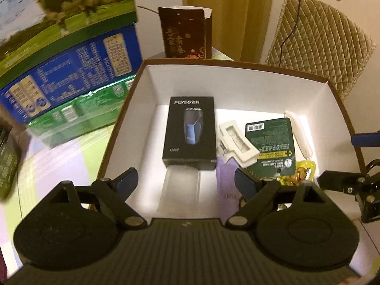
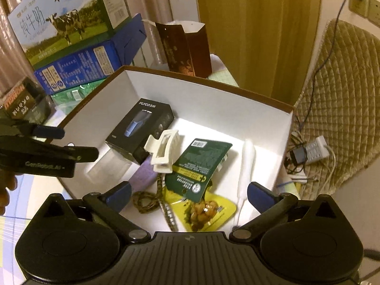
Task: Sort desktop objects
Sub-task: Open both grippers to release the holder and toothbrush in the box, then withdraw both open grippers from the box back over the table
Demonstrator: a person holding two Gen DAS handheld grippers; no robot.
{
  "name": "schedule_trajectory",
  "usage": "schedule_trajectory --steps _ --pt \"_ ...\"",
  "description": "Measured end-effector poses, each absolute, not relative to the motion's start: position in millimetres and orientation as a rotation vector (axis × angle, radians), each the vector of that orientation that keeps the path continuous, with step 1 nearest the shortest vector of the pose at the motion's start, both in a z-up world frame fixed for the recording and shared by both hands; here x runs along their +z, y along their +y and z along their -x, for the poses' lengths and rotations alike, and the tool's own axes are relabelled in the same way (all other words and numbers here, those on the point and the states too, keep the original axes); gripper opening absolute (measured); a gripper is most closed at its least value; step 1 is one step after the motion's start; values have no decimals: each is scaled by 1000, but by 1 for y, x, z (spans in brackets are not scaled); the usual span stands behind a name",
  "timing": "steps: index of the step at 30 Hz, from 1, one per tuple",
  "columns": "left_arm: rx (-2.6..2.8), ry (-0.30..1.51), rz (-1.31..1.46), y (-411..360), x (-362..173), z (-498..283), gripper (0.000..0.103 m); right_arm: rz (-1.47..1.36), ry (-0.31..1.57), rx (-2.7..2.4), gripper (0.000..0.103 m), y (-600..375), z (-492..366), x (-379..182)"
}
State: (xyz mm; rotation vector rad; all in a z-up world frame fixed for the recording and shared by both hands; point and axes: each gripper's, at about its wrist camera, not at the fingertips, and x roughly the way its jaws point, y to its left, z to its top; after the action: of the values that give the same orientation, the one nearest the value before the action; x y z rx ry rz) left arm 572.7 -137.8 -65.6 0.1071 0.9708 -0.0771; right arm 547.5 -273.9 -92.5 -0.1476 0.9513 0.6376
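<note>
A brown-rimmed box with white walls (image 1: 237, 83) (image 2: 213, 99) stands open on the table. In it lie a black shaver box (image 1: 190, 130) (image 2: 142, 128), a white hair claw clip (image 1: 237, 142) (image 2: 163, 152), a green card packet (image 1: 273, 142) (image 2: 199, 166), a yellow snack packet (image 1: 299, 178) (image 2: 213, 211), a slim white stick (image 1: 299, 135) (image 2: 247, 163) and a patterned cord (image 2: 147, 201). My left gripper (image 1: 186, 181) hangs open over the box's near left part, holding nothing. Above the near right part my right gripper (image 2: 190, 194) stands wide open and empty.
Stacked milk cartons (image 1: 59, 47) (image 2: 59, 28) rise left of the box, with a brown paper bag (image 1: 185, 33) (image 2: 185, 47) behind it. A quilted chair (image 1: 320, 47) (image 2: 344, 95) with a power strip (image 2: 315, 152) and cables stands to the right. A dark carton (image 2: 21, 104) sits far left.
</note>
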Motion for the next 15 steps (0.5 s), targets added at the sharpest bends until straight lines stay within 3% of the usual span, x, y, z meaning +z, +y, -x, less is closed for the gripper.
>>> schedule_trajectory --steps 15 --pt "-58 916 -59 -127 -36 -501 87 110 909 641 101 -287 -492 -65"
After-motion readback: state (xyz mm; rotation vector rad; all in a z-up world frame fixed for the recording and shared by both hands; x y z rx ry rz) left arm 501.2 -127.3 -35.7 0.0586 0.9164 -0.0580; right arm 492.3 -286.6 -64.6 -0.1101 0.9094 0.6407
